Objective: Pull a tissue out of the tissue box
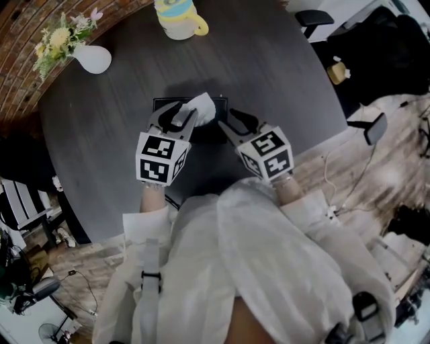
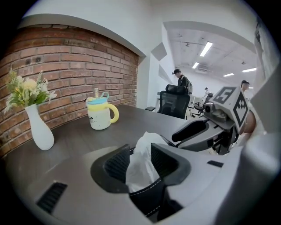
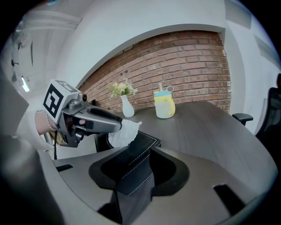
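Observation:
A black leather tissue box (image 1: 163,105) with white stitching lies in the middle of the dark round table (image 1: 269,74). A white tissue (image 1: 203,107) stands up out of its top. In the left gripper view the tissue (image 2: 147,143) rises between the two jaws of my left gripper (image 2: 141,154), which stand apart around it: open. My right gripper (image 3: 140,162) is shut on the near edge of the box (image 3: 145,143), whose leather fills the gap between the jaws. In the head view my left gripper (image 1: 180,119) and right gripper (image 1: 232,122) sit side by side over the box.
A white vase of flowers (image 1: 91,59) stands at the table's far left, near the brick wall. A yellow mug with a blue lid (image 1: 178,20) sits at the far edge. An office chair (image 1: 312,19) stands beyond the table. People (image 2: 182,81) are far off in the room.

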A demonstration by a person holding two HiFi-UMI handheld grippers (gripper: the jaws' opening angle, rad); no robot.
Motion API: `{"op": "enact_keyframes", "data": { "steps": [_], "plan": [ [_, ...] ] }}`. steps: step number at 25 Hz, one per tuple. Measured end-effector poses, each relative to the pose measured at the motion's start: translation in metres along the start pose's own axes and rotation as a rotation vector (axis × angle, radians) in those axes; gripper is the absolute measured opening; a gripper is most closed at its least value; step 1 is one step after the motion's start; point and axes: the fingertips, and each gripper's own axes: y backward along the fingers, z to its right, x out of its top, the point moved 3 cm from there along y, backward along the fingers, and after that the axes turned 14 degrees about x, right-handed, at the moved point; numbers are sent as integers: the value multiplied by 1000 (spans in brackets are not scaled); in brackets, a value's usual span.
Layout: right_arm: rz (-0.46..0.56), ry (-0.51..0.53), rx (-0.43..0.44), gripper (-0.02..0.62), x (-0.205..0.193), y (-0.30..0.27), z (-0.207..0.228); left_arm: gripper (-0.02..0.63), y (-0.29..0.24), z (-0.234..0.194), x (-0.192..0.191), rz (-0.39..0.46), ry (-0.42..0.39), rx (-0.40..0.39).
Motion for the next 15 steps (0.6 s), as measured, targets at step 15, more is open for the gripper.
{"op": "enact_keyframes", "data": {
  "steps": [15],
  "plan": [
    [7, -23, 41, 132, -1, -4, 3, 117, -16, 4, 3, -19, -21, -15]
  ]
}}
